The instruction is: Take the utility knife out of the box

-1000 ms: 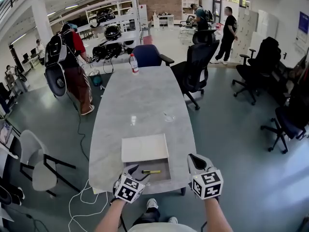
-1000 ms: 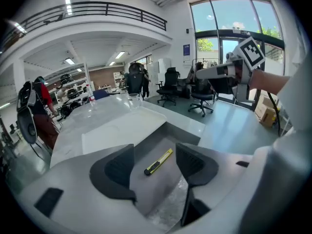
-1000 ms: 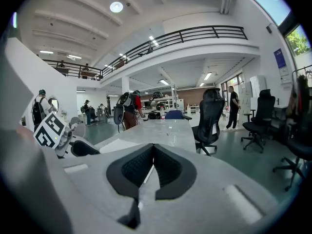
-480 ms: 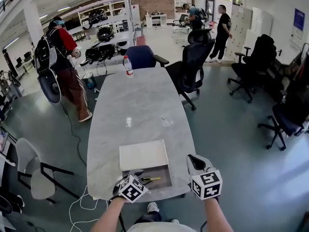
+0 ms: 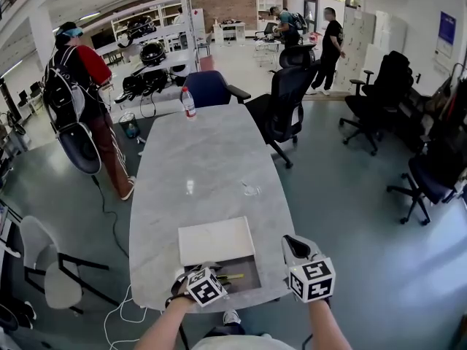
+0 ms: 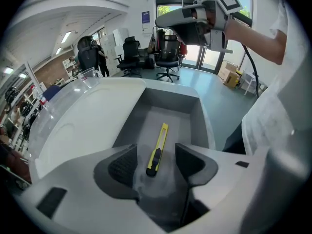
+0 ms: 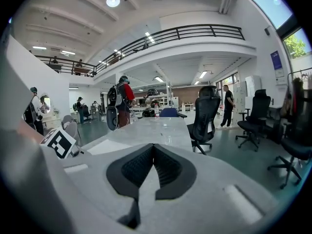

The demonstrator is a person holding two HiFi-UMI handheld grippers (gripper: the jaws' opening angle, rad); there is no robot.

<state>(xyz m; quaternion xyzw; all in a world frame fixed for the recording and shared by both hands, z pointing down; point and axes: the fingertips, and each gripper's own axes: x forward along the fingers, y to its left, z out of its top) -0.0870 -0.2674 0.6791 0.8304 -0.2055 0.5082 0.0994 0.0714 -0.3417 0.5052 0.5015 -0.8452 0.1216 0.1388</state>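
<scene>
Approach step: left tool [image 6: 156, 153], jaws apart, frames the utility knife [image 6: 161, 136] lying in the box [image 6: 194, 112] and should next descend and close on it; right tool [image 7: 153, 152] waits closed, empty.

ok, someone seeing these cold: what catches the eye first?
The yellow utility knife lying in the open grey box at the table's near edge, with the left gripper's open jaws framing its near end. The right gripper is shut and empty, held off to the box's right.
</scene>
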